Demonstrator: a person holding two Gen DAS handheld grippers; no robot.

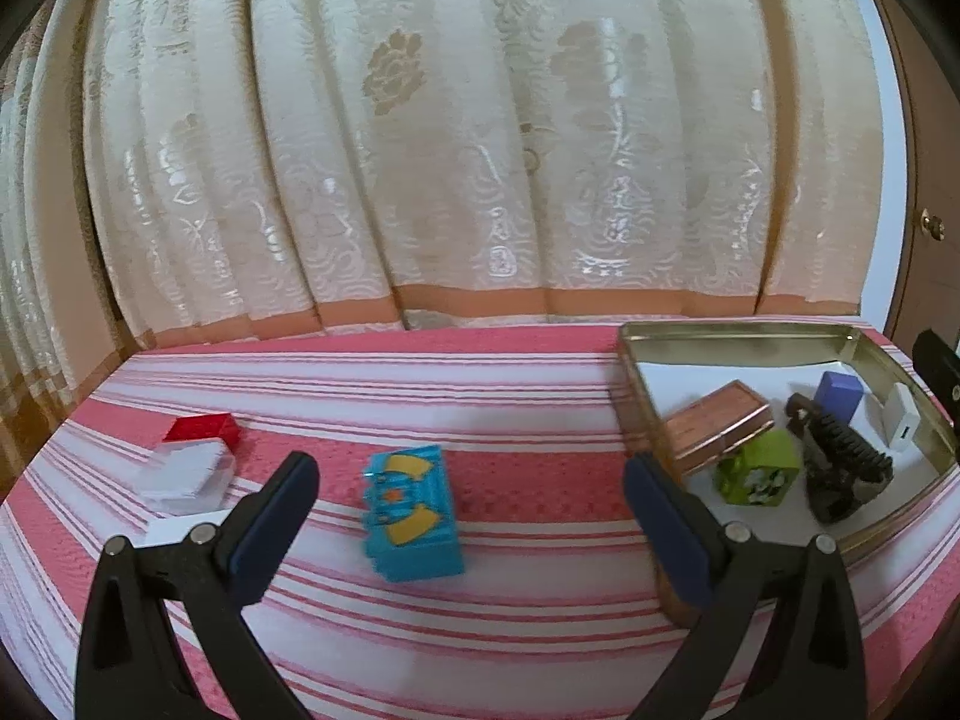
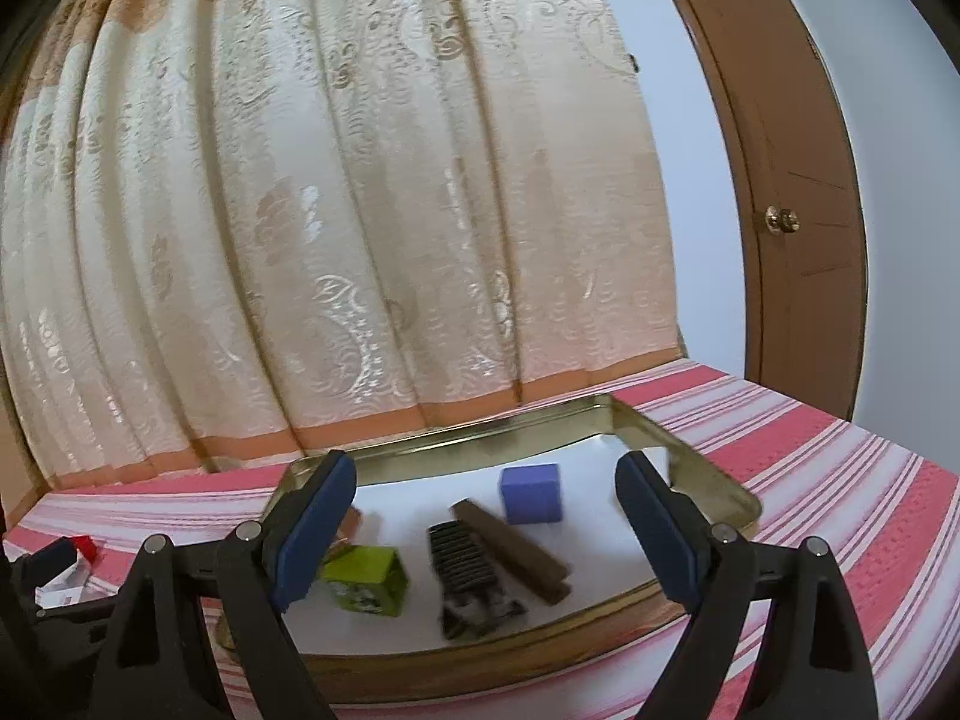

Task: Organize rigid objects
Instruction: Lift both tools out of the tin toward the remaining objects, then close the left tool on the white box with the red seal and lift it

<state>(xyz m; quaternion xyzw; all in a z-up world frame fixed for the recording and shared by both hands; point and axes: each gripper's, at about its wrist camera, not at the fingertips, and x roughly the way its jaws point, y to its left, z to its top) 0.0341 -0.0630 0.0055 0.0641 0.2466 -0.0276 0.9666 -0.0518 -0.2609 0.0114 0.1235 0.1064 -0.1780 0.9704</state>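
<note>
Left gripper (image 1: 468, 516): jaws wide apart, empty, above the striped cloth (image 1: 510, 414).
Right gripper (image 2: 483, 516): jaws wide apart, empty, over the tin tray (image 2: 480, 426).
Blue block (image 1: 413, 516): on the cloth, between the left fingers' line of sight.
Tray contents: purple cube (image 2: 531, 492), green block (image 2: 365, 579), black comb (image 2: 465, 558).
Red-and-white box (image 1: 195, 462): on the cloth, left of the blue block.

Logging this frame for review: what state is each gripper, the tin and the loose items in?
left gripper: open, empty.
right gripper: open, empty.
metal tin: lidless, on the table.
blue block: on the striped cloth, outside the tin.
red-and-white box: outside the tin.
green block: in the tin.
purple block: in the tin.
</note>
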